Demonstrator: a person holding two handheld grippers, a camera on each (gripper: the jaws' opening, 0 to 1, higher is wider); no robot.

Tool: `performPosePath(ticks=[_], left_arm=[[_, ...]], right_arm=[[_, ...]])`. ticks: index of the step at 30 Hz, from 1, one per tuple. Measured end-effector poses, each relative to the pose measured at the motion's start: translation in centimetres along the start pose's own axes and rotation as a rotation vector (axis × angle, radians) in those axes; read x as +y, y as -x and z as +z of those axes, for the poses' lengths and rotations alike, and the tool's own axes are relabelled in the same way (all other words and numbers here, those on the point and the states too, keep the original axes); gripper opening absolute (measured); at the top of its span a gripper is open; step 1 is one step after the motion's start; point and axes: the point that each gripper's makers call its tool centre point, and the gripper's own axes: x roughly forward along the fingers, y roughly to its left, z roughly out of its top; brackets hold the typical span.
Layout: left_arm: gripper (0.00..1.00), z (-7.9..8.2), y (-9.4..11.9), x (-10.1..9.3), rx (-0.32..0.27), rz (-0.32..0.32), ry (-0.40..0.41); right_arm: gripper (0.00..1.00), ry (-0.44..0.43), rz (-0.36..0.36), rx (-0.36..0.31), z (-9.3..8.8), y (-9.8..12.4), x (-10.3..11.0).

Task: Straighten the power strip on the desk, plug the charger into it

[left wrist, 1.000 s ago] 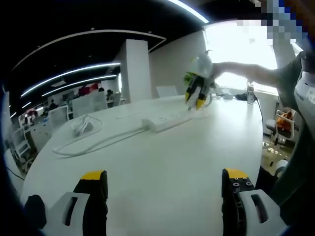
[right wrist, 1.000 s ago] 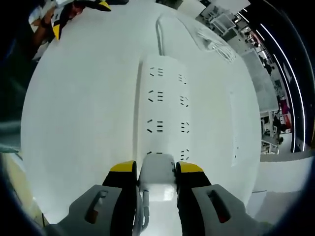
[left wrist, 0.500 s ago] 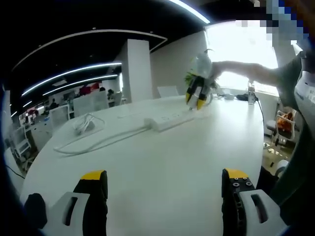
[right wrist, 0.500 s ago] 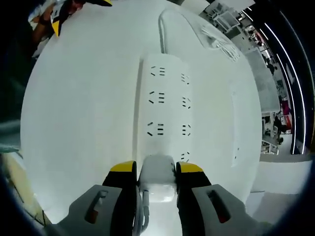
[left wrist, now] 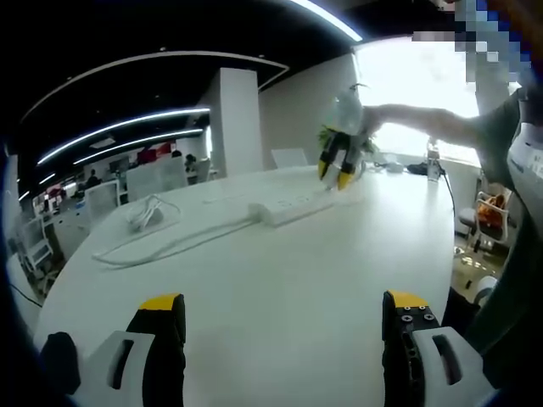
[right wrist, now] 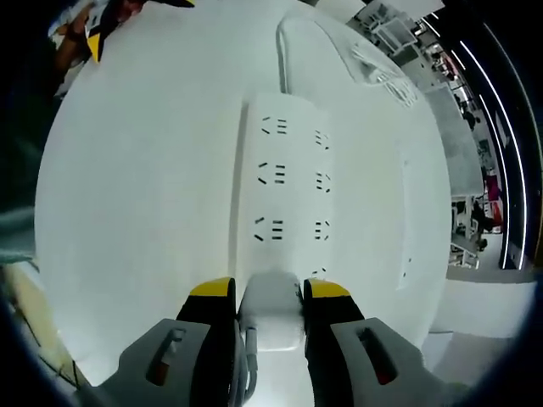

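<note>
A white power strip (right wrist: 288, 191) lies flat on the white desk (right wrist: 136, 195), with its sockets facing up. My right gripper (right wrist: 270, 292) is shut on a white charger (right wrist: 271, 312) held right over the strip's near end. From the left gripper view, the strip (left wrist: 288, 206) lies far across the desk. The right gripper (left wrist: 338, 168) hangs just above its right end, held by a person's arm (left wrist: 424, 127). My left gripper (left wrist: 284, 307) stands open low over the desk with nothing between its jaws. It also shows at the top left of the right gripper view (right wrist: 97, 34).
The strip's white cable (left wrist: 170, 248) runs left across the desk to a loose coil (left wrist: 144, 216). The desk edge (left wrist: 454, 254) curves along the right side. Beyond it stand a chair (left wrist: 488, 212), white desks and a pillar (left wrist: 233, 119).
The right gripper has edged a little over the strip's near end with the charger, which now hides the nearest socket. The left gripper has stayed put.
</note>
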Motion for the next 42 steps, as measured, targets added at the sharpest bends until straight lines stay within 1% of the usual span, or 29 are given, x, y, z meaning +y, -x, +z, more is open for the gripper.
performPosePath(ticks=[18, 19, 20, 21, 22, 23, 28, 37, 40, 42], left_arm=[[1.0, -0.14, 0.09, 0.06, 0.004, 0.004, 0.002], [1.0, -0.13, 0.13, 0.08, 0.004, 0.005, 0.002], [1.0, -0.14, 0.16, 0.14, 0.004, 0.006, 0.003], [1.0, -0.17, 0.18, 0.18, 0.005, 0.007, 0.003], [1.0, -0.19, 0.21, 0.22, 0.005, 0.009, 0.004], [1.0, -0.22, 0.22, 0.24, 0.005, 0.009, 0.005], [1.0, -0.34, 0.26, 0.37, 0.009, 0.013, 0.006], [1.0, -0.18, 0.2, 0.15, 0.003, 0.009, 0.004], [1.0, -0.28, 0.35, 0.27, 0.005, 0.013, 0.006], [1.0, -0.34, 0.46, 0.35, 0.006, 0.016, 0.007]], right_arm=[[0.29, -0.011, 0.002, -0.024, 0.56, -0.22, -0.33], [0.29, -0.013, 0.003, -0.027, 0.55, -0.31, -0.36], [0.29, -0.013, 0.002, -0.012, 0.11, -0.84, -0.29], [0.29, -0.069, 0.007, -0.051, 0.72, -0.74, -0.28], [0.29, -0.044, 0.003, -0.039, 0.46, -0.66, -0.56], [0.29, -0.039, 0.005, -0.041, 0.42, -0.71, -0.46], [0.28, -0.048, 0.004, -0.053, 0.56, -0.69, -0.29], [0.28, -0.044, -0.002, -0.048, 0.69, -0.77, -0.15], [0.28, -0.039, 0.014, -0.054, 0.56, -0.73, -0.2], [0.28, -0.056, 0.036, -0.075, 0.61, -0.71, -0.34]])
